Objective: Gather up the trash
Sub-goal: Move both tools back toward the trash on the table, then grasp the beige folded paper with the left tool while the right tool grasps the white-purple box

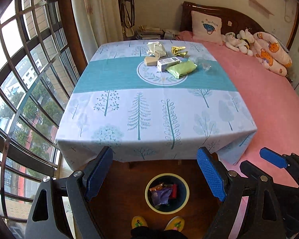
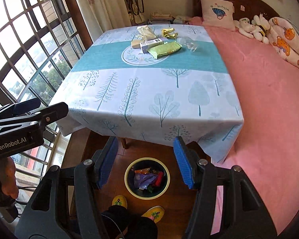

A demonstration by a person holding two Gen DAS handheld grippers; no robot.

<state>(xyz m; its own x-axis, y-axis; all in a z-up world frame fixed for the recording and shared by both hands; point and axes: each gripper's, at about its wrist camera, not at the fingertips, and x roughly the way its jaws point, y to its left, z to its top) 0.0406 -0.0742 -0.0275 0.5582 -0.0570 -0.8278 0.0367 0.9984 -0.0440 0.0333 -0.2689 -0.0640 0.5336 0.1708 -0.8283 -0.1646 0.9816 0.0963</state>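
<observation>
Pink bed [image 1: 269, 99] is flanking the tree-print surface [image 1: 149, 109] where wrappers and a green packet [image 1: 181, 69] are lying mid-cloth, the floor bin [image 1: 167, 192] is holding trash, and both left tongs [image 1: 157, 176] and right tongs [image 2: 146, 162] are gaping, empty.

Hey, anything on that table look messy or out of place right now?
Yes. A loose clutter sits at the table's far end: crumpled cream bag, crushed yellow wrapper, white box, green packet, crinkled clear plastic. Nothing looks spilled.
</observation>
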